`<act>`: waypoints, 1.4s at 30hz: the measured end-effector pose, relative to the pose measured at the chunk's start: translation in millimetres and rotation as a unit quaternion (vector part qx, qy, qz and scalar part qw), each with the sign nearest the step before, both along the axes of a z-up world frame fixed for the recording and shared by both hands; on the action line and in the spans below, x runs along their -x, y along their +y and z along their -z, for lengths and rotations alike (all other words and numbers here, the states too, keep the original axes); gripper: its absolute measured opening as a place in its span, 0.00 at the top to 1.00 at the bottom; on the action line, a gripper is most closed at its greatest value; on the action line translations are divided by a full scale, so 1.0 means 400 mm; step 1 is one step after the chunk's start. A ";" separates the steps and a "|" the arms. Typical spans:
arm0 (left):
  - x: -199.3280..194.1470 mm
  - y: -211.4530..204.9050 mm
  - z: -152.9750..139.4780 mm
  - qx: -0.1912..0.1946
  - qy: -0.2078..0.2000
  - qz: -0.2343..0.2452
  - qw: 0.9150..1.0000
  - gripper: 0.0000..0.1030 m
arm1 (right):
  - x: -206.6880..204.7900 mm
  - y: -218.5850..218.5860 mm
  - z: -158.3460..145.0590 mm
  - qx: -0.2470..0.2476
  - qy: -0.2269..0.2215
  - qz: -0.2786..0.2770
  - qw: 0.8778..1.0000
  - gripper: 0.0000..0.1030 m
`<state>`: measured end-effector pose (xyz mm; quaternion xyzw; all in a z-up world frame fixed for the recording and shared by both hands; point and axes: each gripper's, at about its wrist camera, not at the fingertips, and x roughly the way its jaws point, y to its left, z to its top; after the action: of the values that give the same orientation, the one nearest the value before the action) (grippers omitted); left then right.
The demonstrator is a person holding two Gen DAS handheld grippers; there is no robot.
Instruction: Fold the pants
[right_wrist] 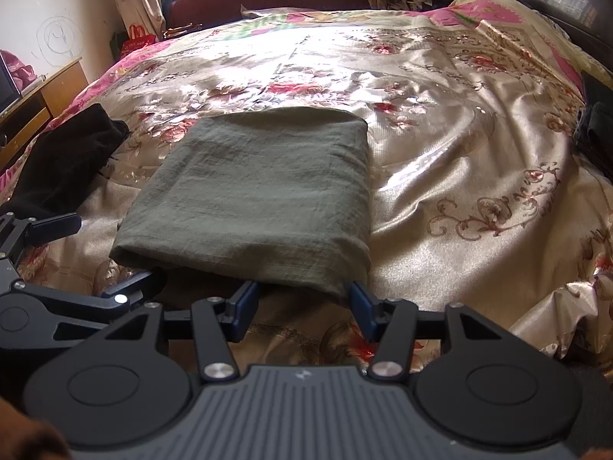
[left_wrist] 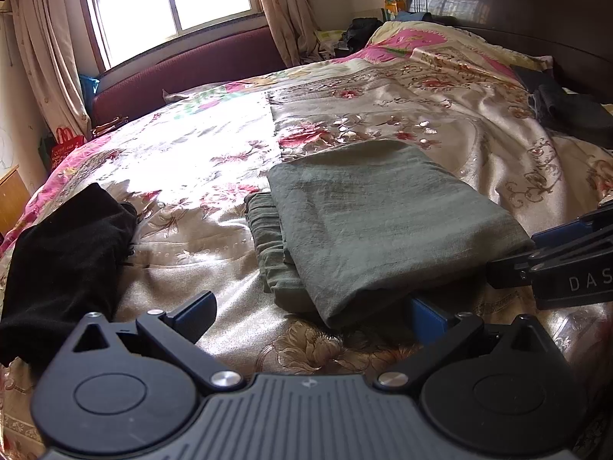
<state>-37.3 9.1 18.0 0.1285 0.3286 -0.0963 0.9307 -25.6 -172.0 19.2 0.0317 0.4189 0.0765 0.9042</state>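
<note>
The grey-green pants (left_wrist: 383, 226) (right_wrist: 260, 191) lie folded into a flat rectangle on the flowered satin bedspread (left_wrist: 498, 161) (right_wrist: 479, 153). A gathered part sticks out on their left side in the left wrist view. My left gripper (left_wrist: 310, 312) (right_wrist: 94, 257) is wide open at the near left corner of the fold; its right fingertip is partly hidden by the cloth edge. My right gripper (right_wrist: 302, 303) (left_wrist: 536, 247) stands open at the near right edge, with a fingertip on either side of the hem and the pads not pressing.
A black garment (left_wrist: 65, 253) (right_wrist: 65, 157) lies on the bed to the left. Dark clothes (left_wrist: 571, 115) (right_wrist: 597, 130) sit at the right by the dark headboard (left_wrist: 517, 0). A maroon bench (left_wrist: 184, 73) runs under the window, and a wooden desk (right_wrist: 38, 103) stands at the far left.
</note>
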 end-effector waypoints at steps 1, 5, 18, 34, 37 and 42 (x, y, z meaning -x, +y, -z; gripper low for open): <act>0.001 -0.001 0.001 0.000 0.000 0.000 1.000 0.00 | 0.000 0.000 0.001 0.000 0.001 0.000 1.000 0.47; 0.003 -0.001 0.003 -0.004 0.000 0.002 1.000 0.00 | -0.002 -0.002 0.004 -0.002 0.004 0.001 1.000 0.47; 0.007 0.001 0.012 -0.013 0.002 0.006 1.000 0.00 | -0.003 -0.005 0.007 -0.003 0.006 0.003 1.000 0.47; -0.034 0.048 -0.056 0.018 -0.031 0.001 0.999 0.00 | -0.077 -0.074 -0.055 -0.026 -0.029 0.024 0.999 0.42; -0.048 0.055 -0.066 0.008 -0.026 0.015 1.000 0.00 | -0.115 -0.082 -0.068 -0.029 -0.021 0.015 0.999 0.42; -0.042 0.062 -0.064 -0.025 -0.016 0.038 0.999 0.00 | -0.080 -0.069 -0.084 -0.080 0.019 -0.059 0.995 0.41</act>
<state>-20.5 33.8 43.7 0.1653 0.3111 -0.1213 0.9280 6.2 -199.5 52.8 0.0809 0.4293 0.1629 0.8847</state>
